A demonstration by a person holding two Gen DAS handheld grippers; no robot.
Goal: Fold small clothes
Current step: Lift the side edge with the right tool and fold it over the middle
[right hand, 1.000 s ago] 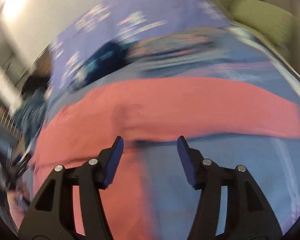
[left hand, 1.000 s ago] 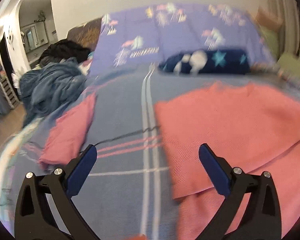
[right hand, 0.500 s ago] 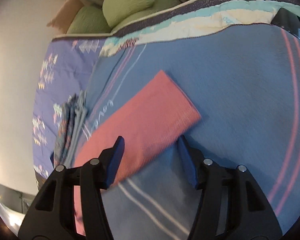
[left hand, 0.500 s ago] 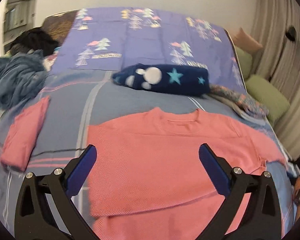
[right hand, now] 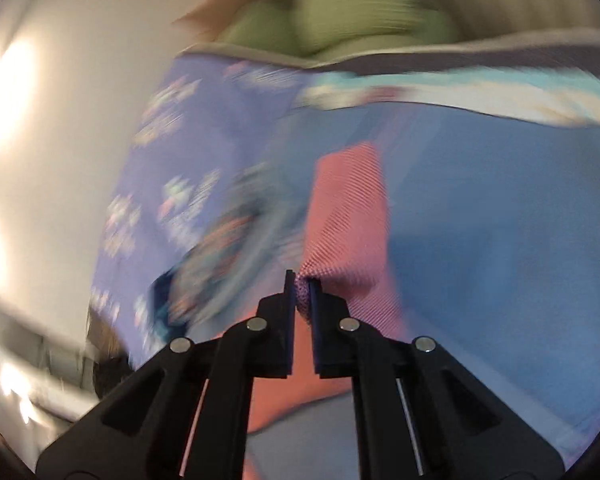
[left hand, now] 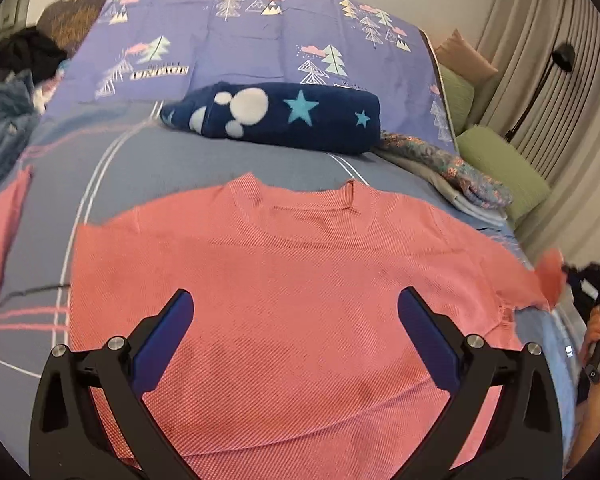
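- Pink sweater (left hand: 292, 288): spread flat on the bed (left hand: 148, 168), front down or up I cannot tell, collar toward the head end, hem toward the foot edge. It looks laid out square so the sleeves can be turned in first.
- Right sleeve (right hand: 348, 216): runs out toward the bed's right edge; its cuff end is lifted off the cover, seemingly for the first fold.
- Right gripper (right hand: 302, 292): its jaws have just been closing and now stand together, clamped on a pinch of the sleeve's cuff. The view is blurred, so how deep the bite goes I cannot say.
- Left gripper (left hand: 294, 316): jaws wide apart, nothing between them, hovering over the sweater's lower body; probably poised to pin the cloth or take the other side.
- Second pink garment (left hand: 0, 248): lies at the bed's left edge, apart from the sweater, apparently set aside.
- Navy star blanket (left hand: 276, 120): rolled, across the head end beyond the collar, clear of the work.
- Floral cloth (left hand: 444, 168): near the right edge, by the green cushions (left hand: 500, 168).
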